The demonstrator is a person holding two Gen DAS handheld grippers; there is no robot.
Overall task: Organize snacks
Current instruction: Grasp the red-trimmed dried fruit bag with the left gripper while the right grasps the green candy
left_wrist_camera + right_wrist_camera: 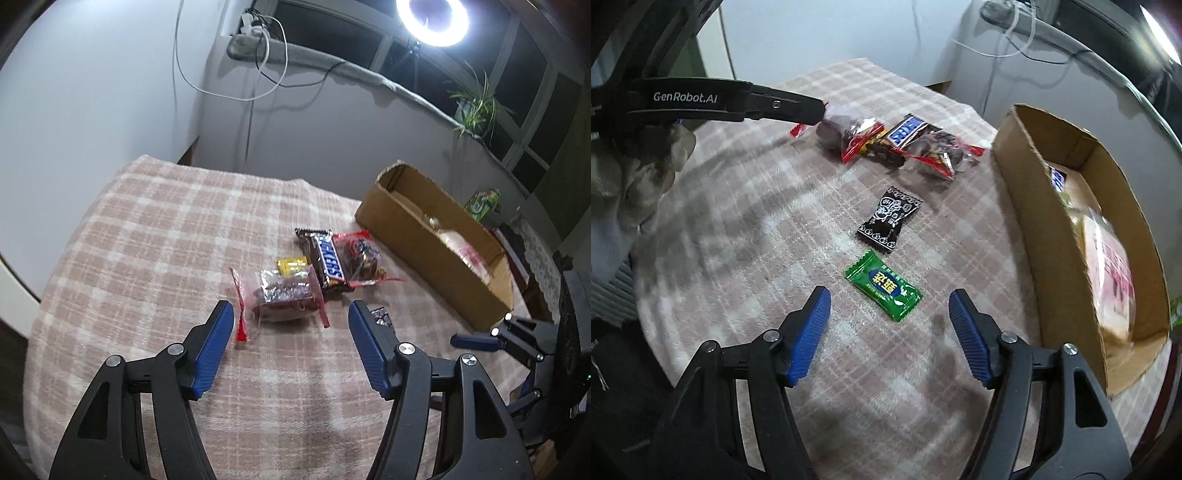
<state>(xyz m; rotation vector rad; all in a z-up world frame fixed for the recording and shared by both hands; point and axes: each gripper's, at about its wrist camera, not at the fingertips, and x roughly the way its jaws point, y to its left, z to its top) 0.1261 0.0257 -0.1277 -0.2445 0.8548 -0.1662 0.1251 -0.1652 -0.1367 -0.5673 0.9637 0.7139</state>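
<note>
Snacks lie on a pink checked tablecloth (147, 236). My left gripper (291, 314) is open, its jaws just short of a clear red-edged packet of dark sweets (284, 293). Behind it lie a Snickers bar (327, 258), a small yellow packet (291, 265) and a second red-edged packet (364, 254). My right gripper (890, 302) is open and empty, straddling the near end of a green candy packet (884, 286). A black candy packet (889, 219) lies beyond it. The cardboard box (1045, 236) at the right holds a pink-printed bag (1115, 280).
The left gripper's arm (731, 99) reaches in from the left of the right wrist view. The right gripper (476, 339) shows at the right edge of the left wrist view. A wall, cables, a ring light (432, 18) and a plant (476, 103) stand behind the table.
</note>
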